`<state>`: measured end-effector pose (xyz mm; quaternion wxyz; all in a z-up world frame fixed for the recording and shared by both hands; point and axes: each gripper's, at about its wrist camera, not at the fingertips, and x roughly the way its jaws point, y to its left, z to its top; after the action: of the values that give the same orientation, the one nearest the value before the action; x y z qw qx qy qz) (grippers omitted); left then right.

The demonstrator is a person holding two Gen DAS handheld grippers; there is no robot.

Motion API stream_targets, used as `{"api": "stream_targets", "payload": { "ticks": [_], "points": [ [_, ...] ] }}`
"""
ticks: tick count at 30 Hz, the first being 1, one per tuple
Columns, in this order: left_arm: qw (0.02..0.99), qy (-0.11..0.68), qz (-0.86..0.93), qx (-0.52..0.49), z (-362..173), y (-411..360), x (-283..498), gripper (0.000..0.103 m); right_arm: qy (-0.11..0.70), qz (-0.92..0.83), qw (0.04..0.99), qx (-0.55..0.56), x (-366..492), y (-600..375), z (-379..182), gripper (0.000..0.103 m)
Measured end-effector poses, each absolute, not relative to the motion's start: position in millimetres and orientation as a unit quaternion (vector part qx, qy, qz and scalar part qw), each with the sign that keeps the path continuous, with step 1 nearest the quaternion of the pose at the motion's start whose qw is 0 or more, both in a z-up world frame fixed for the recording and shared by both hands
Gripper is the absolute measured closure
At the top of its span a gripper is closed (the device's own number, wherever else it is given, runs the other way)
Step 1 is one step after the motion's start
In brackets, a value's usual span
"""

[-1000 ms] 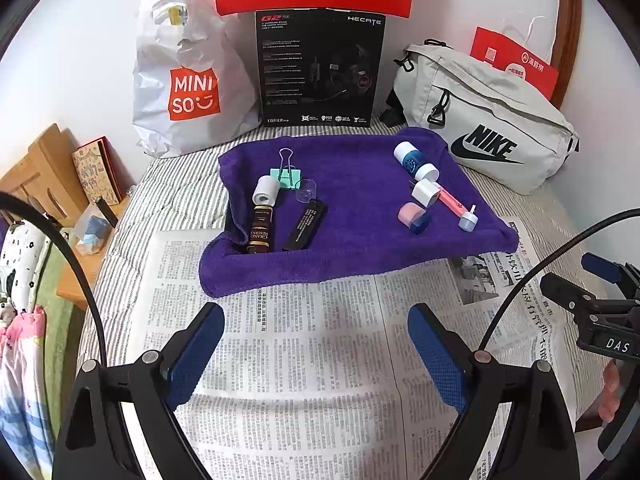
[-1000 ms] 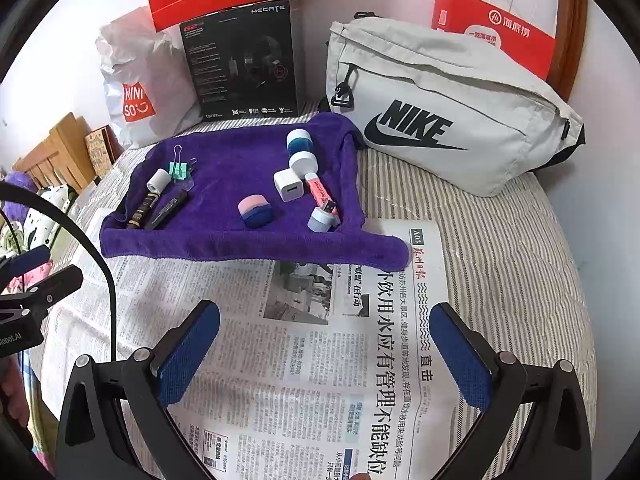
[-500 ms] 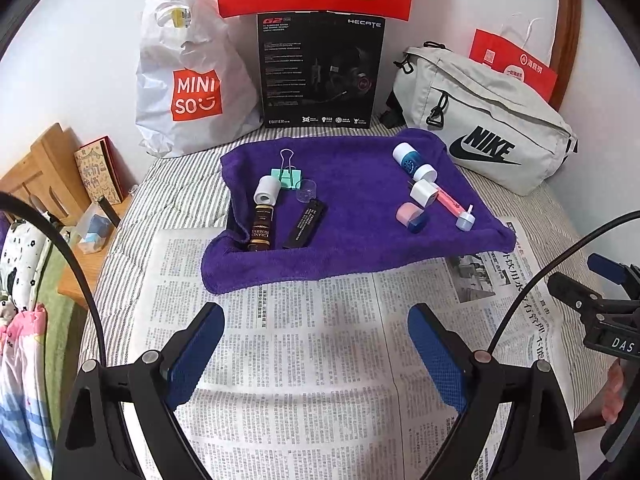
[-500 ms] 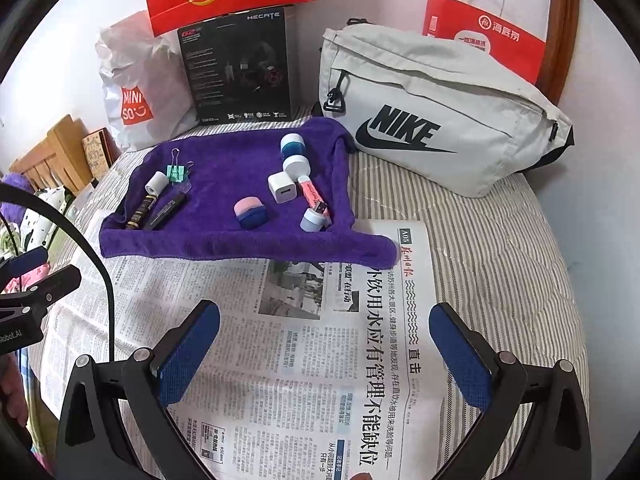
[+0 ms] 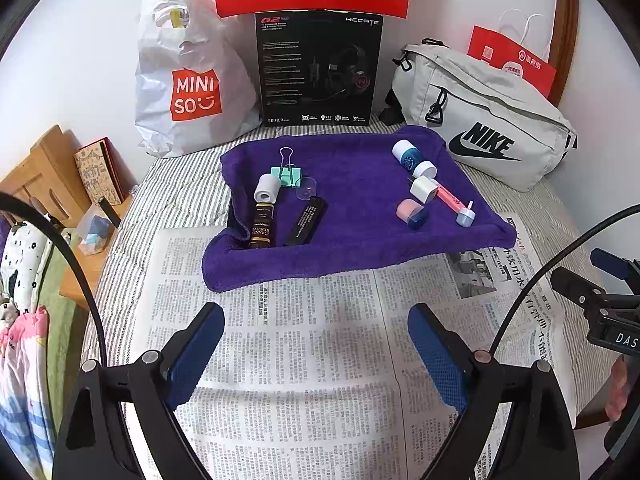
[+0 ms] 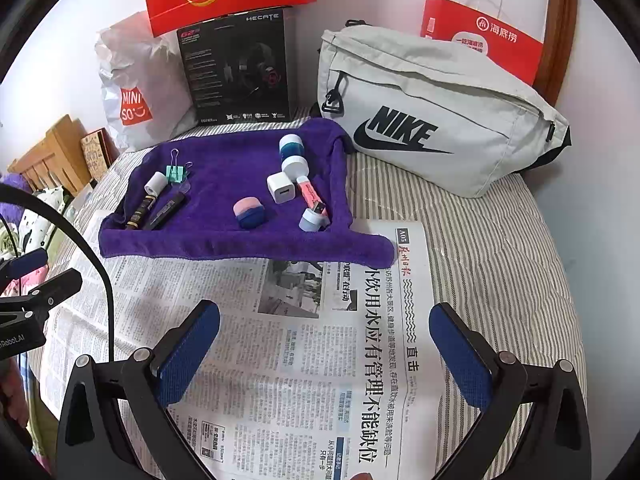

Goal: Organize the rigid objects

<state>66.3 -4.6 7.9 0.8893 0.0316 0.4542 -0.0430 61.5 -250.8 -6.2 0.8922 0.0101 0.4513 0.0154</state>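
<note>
Left wrist view: left gripper [image 5: 316, 340] stands with jaws spread wide and nothing between them, over bare newspaper [image 5: 304, 360]. Right wrist view: right gripper [image 6: 324, 344] likewise spread wide and empty above the same sheet.

Ahead of both sets of jaws, beyond the newspaper's far edge, lies a purple towel [image 5: 352, 248] carrying the small rigid items in two clusters. Ahead and to the left of the left jaws: a white-capped dark bottle [image 5: 264, 212], a black stick [image 5: 306, 220] just beside it, a green binder clip [image 5: 285, 172] and a clear cap [image 5: 306, 189]. Ahead and to the right: a blue-and-white bottle [image 5: 412, 158], a white charger cube [image 5: 423, 191] touching a pink tube [image 5: 450, 198], and a pink-and-blue eraser [image 5: 412, 213].

Judgement: with both grippers free and well short of the towel, the scene fits either a sorting about to proceed or one complete, the two clusters being already distinct. No step in hand can be settled. Any further pick would demand a forward reach and a narrow closing on small, round-sided pieces liable to roll.
</note>
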Motion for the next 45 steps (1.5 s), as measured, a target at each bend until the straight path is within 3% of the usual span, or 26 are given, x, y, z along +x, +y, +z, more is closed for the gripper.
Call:
{"api": "stream_targets", "payload": {
  "ticks": [45],
  "points": [
    [0.889,0.455,-0.042,0.031,8.4,-2.5,61.6,0.01,0.454,0.012,0.891,0.005,58.7,-249.7,-6.0,0.0]
  ]
}}
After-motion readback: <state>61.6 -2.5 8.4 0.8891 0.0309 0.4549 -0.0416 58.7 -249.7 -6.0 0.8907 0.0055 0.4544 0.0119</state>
